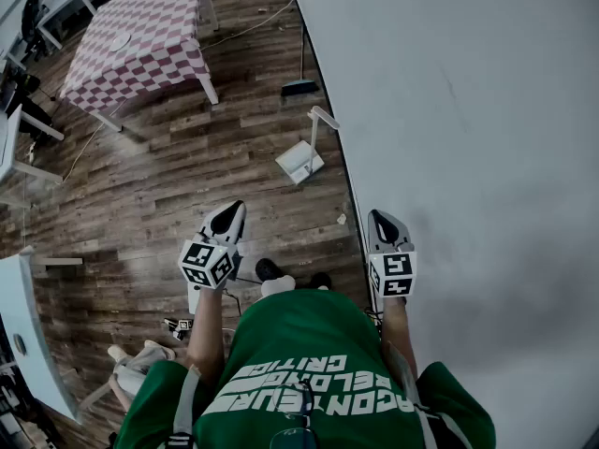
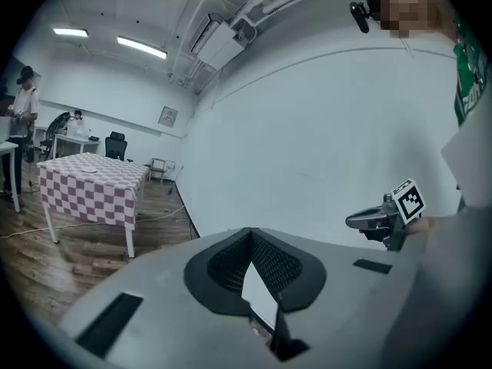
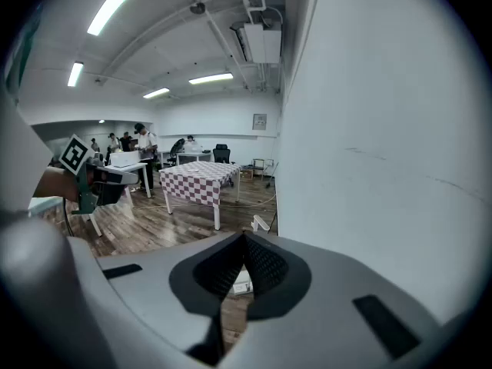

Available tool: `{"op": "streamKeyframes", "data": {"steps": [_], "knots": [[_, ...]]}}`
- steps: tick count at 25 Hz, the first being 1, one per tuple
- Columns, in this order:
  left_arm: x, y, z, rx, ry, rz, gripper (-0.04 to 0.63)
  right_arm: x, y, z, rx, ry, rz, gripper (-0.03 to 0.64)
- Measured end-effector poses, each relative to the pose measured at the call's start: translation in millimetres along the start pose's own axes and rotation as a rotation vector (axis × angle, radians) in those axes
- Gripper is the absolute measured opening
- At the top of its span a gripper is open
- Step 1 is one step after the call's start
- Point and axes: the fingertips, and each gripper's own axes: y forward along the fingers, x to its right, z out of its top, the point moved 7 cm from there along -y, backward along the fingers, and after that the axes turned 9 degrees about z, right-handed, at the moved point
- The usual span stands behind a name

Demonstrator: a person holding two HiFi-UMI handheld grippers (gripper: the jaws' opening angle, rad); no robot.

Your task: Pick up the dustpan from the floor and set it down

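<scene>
The white dustpan (image 1: 301,161) lies on the wooden floor beside the white wall, its long handle (image 1: 323,116) rising toward the wall. In the right gripper view only its handle (image 3: 261,223) shows, just above the jaw tips. My left gripper (image 1: 229,215) hangs above the floor short of the dustpan, shut and empty. My right gripper (image 1: 386,223) is level with it close to the wall, also shut with nothing in it. In each gripper's own view, left gripper (image 2: 250,234) and right gripper (image 3: 244,237), the fingertips meet.
A dark broom head (image 1: 299,87) rests against the wall (image 1: 468,110) beyond the dustpan. A table with a red-checked cloth (image 1: 140,40) stands at the far left, with a cable (image 1: 248,28) on the floor near it. White furniture (image 1: 23,325) lines the left edge.
</scene>
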Motion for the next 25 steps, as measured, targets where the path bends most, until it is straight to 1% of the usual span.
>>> {"op": "streamKeyframes", "data": {"steps": [8,12,18,22,25], "knots": [[-23,-8,5,0.006,-0.013,-0.009,0.003,-19,13,6,-0.021,-0.004,0.001,0.008],[-39,-7,6,0.004,-0.02,-0.023,0.003,-29,24,13,-0.025,-0.006,-0.018,0.008],[-64,2,8,-0.009,-0.024,-0.064,0.003,-47,39,19,-0.039,0.008,-0.061,0.008],[-73,14,8,-0.027,-0.025,-0.094,0.003,-55,50,16,-0.06,0.019,-0.08,0.008],[-76,27,10,-0.033,-0.005,-0.13,0.003,-52,62,24,-0.059,-0.015,-0.1,0.008]]}}
